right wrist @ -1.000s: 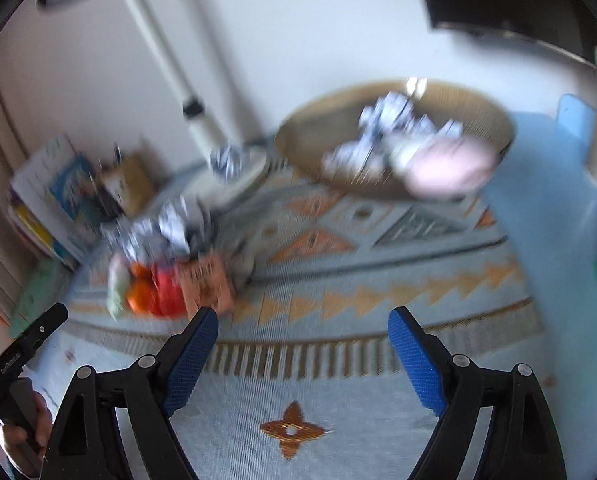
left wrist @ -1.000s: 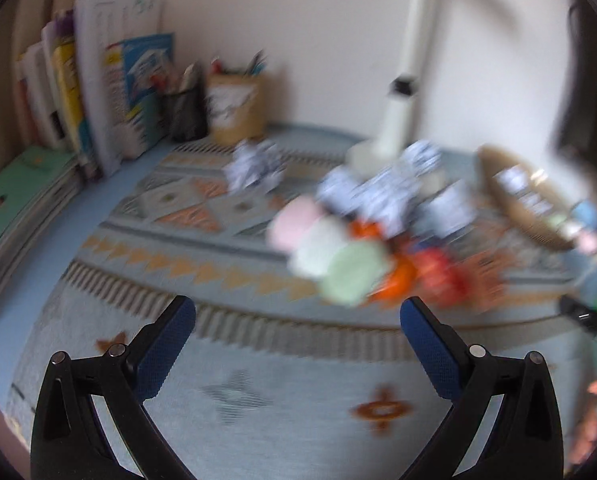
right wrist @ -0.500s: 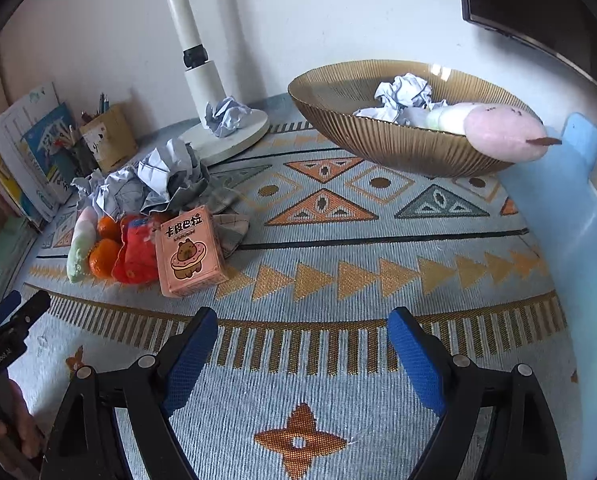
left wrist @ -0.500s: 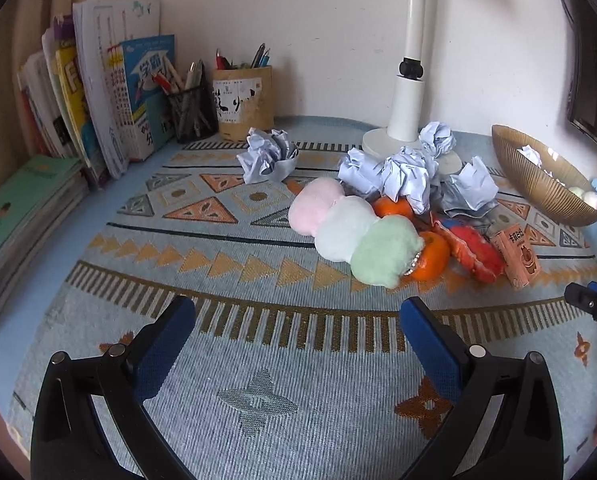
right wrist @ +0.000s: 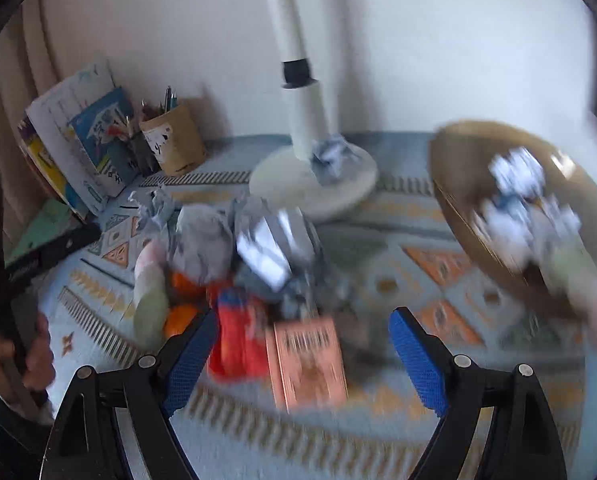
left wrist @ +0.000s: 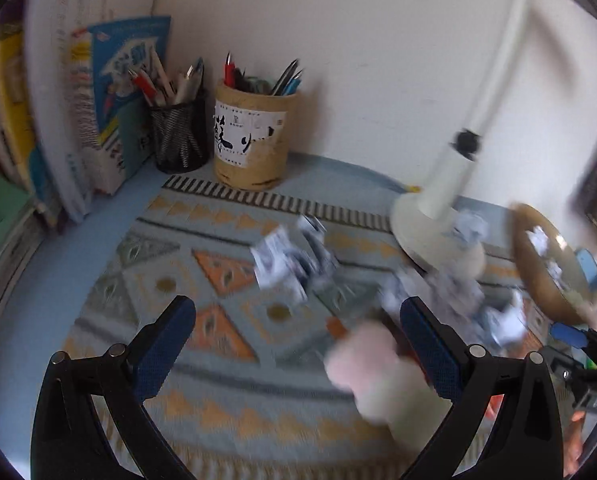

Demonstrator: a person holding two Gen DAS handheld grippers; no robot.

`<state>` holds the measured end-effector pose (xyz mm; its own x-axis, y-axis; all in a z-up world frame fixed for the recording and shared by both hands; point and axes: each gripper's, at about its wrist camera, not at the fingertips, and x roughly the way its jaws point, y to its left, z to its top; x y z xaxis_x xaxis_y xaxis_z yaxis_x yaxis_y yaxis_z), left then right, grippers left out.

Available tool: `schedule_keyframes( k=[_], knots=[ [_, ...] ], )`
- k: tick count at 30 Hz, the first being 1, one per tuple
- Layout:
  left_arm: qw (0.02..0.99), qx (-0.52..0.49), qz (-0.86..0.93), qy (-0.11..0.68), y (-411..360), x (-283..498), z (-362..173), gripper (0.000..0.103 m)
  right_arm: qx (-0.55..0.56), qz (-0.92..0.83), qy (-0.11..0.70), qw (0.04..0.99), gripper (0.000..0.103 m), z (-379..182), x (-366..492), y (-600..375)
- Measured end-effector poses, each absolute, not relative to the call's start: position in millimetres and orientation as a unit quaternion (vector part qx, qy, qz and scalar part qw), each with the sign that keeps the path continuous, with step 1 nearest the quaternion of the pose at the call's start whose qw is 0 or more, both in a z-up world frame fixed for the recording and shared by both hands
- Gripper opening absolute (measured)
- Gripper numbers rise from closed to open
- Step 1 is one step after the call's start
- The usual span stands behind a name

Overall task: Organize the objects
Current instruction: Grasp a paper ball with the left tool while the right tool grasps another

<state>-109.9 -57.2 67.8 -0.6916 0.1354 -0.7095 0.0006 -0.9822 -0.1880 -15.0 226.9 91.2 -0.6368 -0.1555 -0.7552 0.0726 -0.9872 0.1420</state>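
On the patterned mat, mid-desk: loose clutter, heaped just in front of the lamp base.
Pile contents: crumpled paper balls (right wrist: 270,248); pink box (right wrist: 308,362) lying flat at the near edge; red packet (right wrist: 238,336) touching the box's left side; oranges (right wrist: 182,316) partly hidden behind the packet; pastel plush (right wrist: 150,292) along the pile's left flank.
Stray item: lone paper ball (left wrist: 290,260) apart from the heap, toward the pen holders.
Destination, judged: woven bowl (right wrist: 454,172) at the mat's right, already carrying paper balls and a plush piece.
Right gripper (right wrist: 302,354): spread wide, nothing clasped; pink box and red packet framed between its blue pads, not touched.
Left gripper (left wrist: 298,344): spread wide, nothing clasped; lone paper ball ahead of it, plush blurred just inside its right pad.
Step in hand, judged: approach to pick; both views smeared by motion, neither claw yet settled on a target.
Progress, judged: early to middle; most of the heap not yet sorted.
Next move, right: lowering over the pink box, pads on its long edges, clear of the packet.
Next move, left: squaring up on the lone paper ball or the plush.
Surroundings: lamp base (right wrist: 286,184) with one paper ball resting on it; cardboard pen pot (left wrist: 252,140); mesh pen cup (left wrist: 178,136); books (left wrist: 110,96) upright in the left corner.
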Motion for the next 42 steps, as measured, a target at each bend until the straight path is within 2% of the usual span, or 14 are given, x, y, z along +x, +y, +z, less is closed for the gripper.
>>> schedule_keyframes(
  k=[7, 9, 11, 15, 17, 25, 31, 35, 38, 40, 42],
  knots=[
    [0.049, -0.427, 0.896, -0.110, -58.9, -170.4, 36.0, 0.102, 0.431, -0.896, -0.059, 0.087, 0.087, 70.0, -66.5, 223.2],
    [0.055, -0.426, 0.894, -0.125, -59.4, -175.9, 29.0, 0.101, 0.428, -0.895, -0.074, 0.100, 0.083, 64.5, -71.7, 225.2],
    [0.082, -0.428, 0.886, -0.160, -61.1, -177.4, 21.6, 0.097, 0.422, -0.894, -0.091, 0.121, 0.071, 63.9, -72.7, 228.5],
    [0.092, -0.429, 0.885, -0.156, -56.0, -176.5, 16.3, 0.062, 0.430, -0.890, -0.087, 0.122, 0.053, 55.3, -76.8, 227.3],
    [0.097, -0.415, 0.892, -0.151, -54.4, -171.4, 20.4, 0.053, 0.424, -0.892, -0.091, 0.125, 0.046, 56.2, -77.9, 225.7],
    [0.132, -0.368, 0.908, -0.150, -40.9, -111.6, 65.5, 0.053, 0.380, -0.911, -0.101, 0.122, 0.045, 78.7, -58.0, 225.4],
    [0.173, -0.336, 0.914, -0.147, -22.3, -30.2, 102.7, 0.053, 0.352, -0.930, -0.051, 0.096, 0.045, 102.3, 11.5, 232.0],
    [0.205, -0.338, 0.905, -0.156, -0.6, 14.5, 97.5, 0.053, 0.374, -0.927, 0.024, 0.026, 0.046, 80.5, 66.5, 247.7],
    [0.195, -0.331, 0.913, -0.139, 13.5, 33.9, 92.1, 0.053, 0.418, -0.908, 0.017, 0.014, 0.047, 47.0, 83.7, 264.9],
    [0.194, -0.333, 0.914, -0.130, 21.0, 42.8, 91.5, 0.053, 0.412, -0.911, 0.000, 0.028, 0.047, 44.2, 94.1, 273.1],
    [0.191, -0.336, 0.913, -0.128, 24.3, 48.8, 91.3, 0.053, 0.412, -0.910, -0.008, 0.034, 0.054, 42.1, 98.4, 276.7]
  ],
)
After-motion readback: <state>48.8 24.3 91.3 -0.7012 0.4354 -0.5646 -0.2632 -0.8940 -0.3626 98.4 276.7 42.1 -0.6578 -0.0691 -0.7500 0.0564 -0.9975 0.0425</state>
